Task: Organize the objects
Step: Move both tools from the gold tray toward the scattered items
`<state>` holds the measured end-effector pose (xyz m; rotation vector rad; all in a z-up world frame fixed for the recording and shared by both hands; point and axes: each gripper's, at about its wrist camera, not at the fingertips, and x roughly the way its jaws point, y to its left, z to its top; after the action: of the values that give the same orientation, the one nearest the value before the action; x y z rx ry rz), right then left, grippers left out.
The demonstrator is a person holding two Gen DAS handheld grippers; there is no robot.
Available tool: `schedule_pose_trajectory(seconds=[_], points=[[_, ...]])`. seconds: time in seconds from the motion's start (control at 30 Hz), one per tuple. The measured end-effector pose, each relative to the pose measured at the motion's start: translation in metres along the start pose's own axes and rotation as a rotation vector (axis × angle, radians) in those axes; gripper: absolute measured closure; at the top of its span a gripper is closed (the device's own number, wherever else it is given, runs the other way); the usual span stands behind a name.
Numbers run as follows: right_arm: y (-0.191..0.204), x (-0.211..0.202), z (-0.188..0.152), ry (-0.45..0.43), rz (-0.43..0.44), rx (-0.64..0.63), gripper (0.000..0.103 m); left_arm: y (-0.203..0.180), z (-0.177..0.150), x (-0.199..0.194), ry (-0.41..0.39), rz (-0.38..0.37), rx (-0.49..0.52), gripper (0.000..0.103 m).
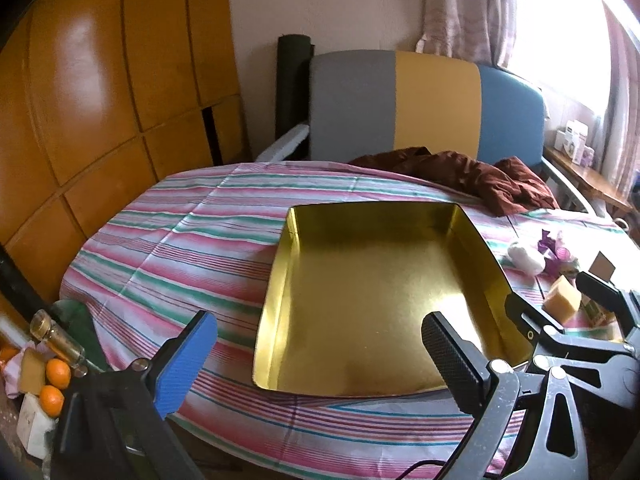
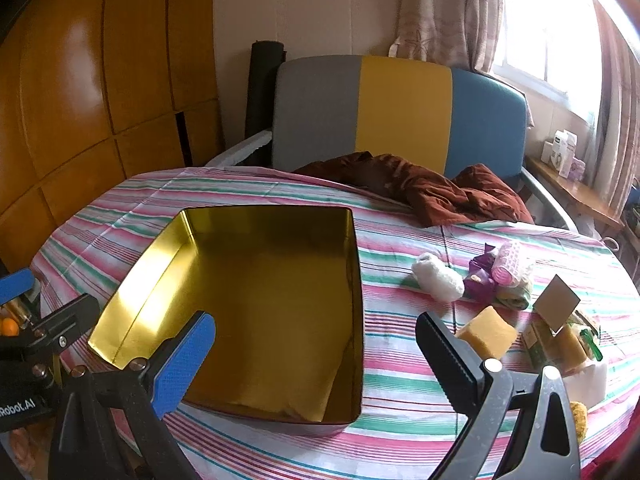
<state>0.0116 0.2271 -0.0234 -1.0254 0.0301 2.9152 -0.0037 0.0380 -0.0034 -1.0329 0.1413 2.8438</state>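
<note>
Partly hidden, the small things at the right of the worktop are hard to sort out: a green packet lies under a square of card, and a white block is cut off behind my right tool. In the left view my right tool's arms cover part of that same pile. Off the worktop's near left edge, oranges and a glass bottle show only in part, and I cannot tell what they rest on.

The gold tin stands open on the striped cloth, left of the pile, and it holds nothing; its inside only mirrors the light. To its right lie a white fluffy lump, a pink hair roller on purple wrapping, and a yellow sponge nearest me. A brown garment is heaped at the far edge, before a grey, yellow and blue chair back.

Both my tools hang above the near edge with fingers spread wide and nothing between them: the left tool over the tin's near rim, the right over its near right corner, apart from the sponge.
</note>
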Motion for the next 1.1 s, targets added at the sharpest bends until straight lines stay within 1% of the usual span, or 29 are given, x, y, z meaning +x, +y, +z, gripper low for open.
schedule_pose_trajectory(seconds=[0.17,0.27,0.47,0.53,0.67,0.8,0.97,1.03,1.1], points=[[-0.012,0.002,-0.001,0.007,-0.025,0.013,0.001,-0.016,0.007,0.003,-0.002,-0.042,0.046,0.000],[-0.025,0.003,-0.001,0.014,-0.055,0.035,0.001,-0.031,0.012,0.006,0.001,-0.093,0.071,0.000],[-0.058,0.001,-0.004,0.024,-0.117,0.084,0.001,-0.068,0.017,0.015,0.017,-0.169,0.139,0.000],[-0.072,-0.001,-0.005,0.028,-0.141,0.108,0.001,-0.081,0.018,0.017,0.014,-0.184,0.167,0.000],[-0.096,-0.004,-0.006,0.034,-0.192,0.146,0.001,-0.109,0.021,0.020,0.012,-0.239,0.220,0.000],[-0.123,-0.013,-0.008,0.040,-0.245,0.176,0.001,-0.132,0.023,0.022,0.013,-0.318,0.250,0.000],[-0.156,-0.026,-0.016,0.064,-0.314,0.211,0.001,-0.165,0.022,0.027,0.025,-0.365,0.306,0.000],[-0.168,-0.032,-0.019,0.075,-0.335,0.217,0.001,-0.173,0.021,0.029,0.032,-0.382,0.317,0.000],[-0.178,-0.037,-0.022,0.091,-0.341,0.221,0.001,-0.182,0.019,0.030,0.047,-0.422,0.326,0.000]])
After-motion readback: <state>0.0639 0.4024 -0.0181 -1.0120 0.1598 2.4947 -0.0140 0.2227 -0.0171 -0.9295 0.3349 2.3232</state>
